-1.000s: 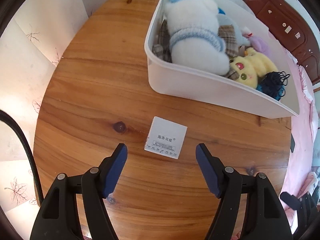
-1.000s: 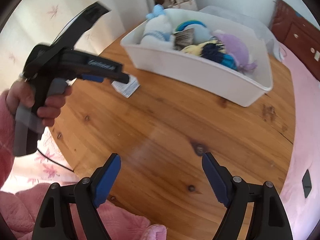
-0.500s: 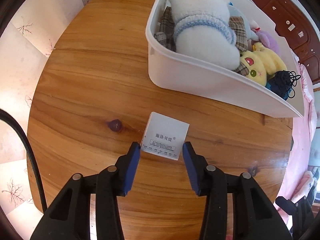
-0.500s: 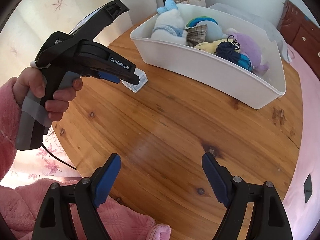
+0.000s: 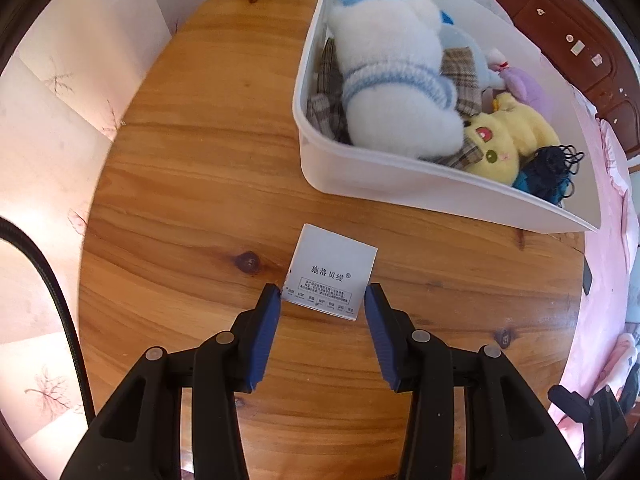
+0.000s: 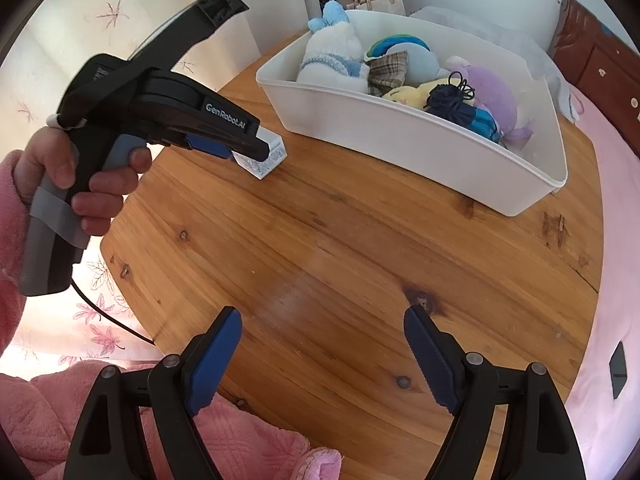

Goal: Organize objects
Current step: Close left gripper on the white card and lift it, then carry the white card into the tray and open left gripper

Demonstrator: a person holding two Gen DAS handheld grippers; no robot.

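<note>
Since a second ago my left hand-held gripper (image 5: 322,300) went from wide open, short of the white box (image 5: 332,270), to closed on it. Pads now press the box's near corners on both sides. In the right wrist view the box (image 6: 267,155) looks tilted, near edge lifted off the table (image 6: 360,248); whether the far edge still touches the wood I cannot tell.

Box position: left wrist view, just above frame centre, label side up with printed text facing the camera. A dark knot in the wood (image 5: 247,261) sits at its 9 o'clock. White bin (image 5: 420,192) is at its 1 o'clock, near but not touching.

Bin contents: white plush with blue bow (image 5: 388,68) at the left end, yellow plush (image 5: 508,140) and dark blue yarn bundle (image 5: 548,172) toward the right end, plaid fabric underneath. Purple plush (image 6: 496,96) shows in the right wrist view at the bin's far side.

My right hand-held gripper (image 6: 322,356) has not changed: fingers spread wide, nothing between them, hovering over bare table at 6 o'clock from the bin. My left hand (image 6: 76,184), pink sleeve, grips the other tool's handle at 9 o'clock in that view.
</note>
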